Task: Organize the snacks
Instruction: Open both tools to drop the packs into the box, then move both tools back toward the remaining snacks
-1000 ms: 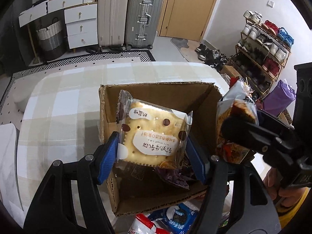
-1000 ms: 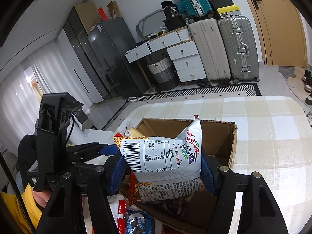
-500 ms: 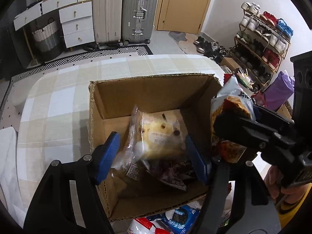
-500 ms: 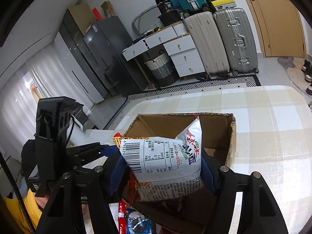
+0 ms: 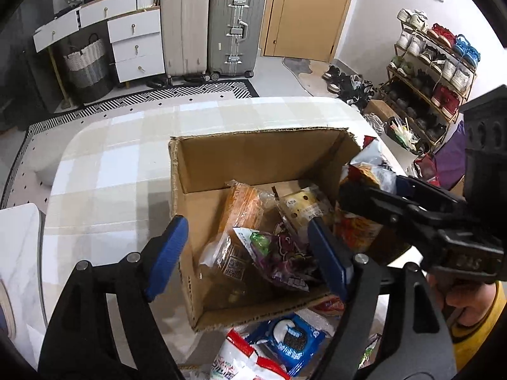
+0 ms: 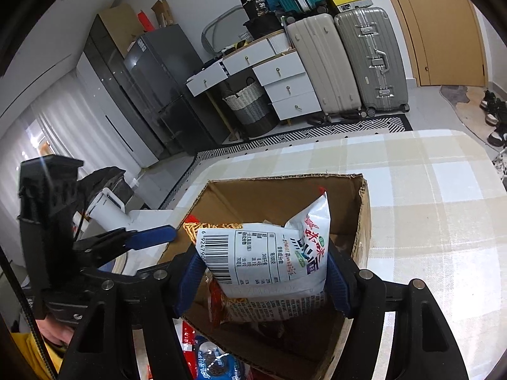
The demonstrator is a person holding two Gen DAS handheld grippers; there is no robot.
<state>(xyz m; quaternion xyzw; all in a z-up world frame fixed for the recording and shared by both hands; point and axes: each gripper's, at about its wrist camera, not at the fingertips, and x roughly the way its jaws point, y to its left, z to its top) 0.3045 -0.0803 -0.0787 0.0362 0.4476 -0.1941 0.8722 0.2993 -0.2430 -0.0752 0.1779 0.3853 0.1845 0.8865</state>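
L gripper (image 5: 245,255) hangs over the near-left part of the cardboard box (image 5: 253,155), jaws opening, blue pads spread w/ nothing pinched between them; the left pad sits outside the box's left wall, the right pad over the inside. Under the gap, loose in the box: a clear-wrapped cracker pack (image 5: 302,205) w/ dark dots, an orange pack (image 5: 245,205) beside it, a purple wrapper (image 5: 285,253) on top toward the near wall.

R gripper (image 6: 263,272) is clamped on a white noodle snack bag (image 6: 269,259), barcode side facing the cam, pads pressing both its edges. Bag is held above the box's near-right corner, not resting on anything inside as far as I can tell. From the left wrist cam the same bag (image 5: 364,196) shows at the box's right wall w/ the R gripper's black arm across it.

Box sits on a table w/ beige plaid cloth (image 5: 120,171). Just outside its near wall, on the table: a blue cookie pack (image 5: 291,342) and a red-white bag (image 5: 240,361). Beyond the table: two suitcases (image 5: 212,25), white drawers, shoe rack (image 5: 434,72) at right.
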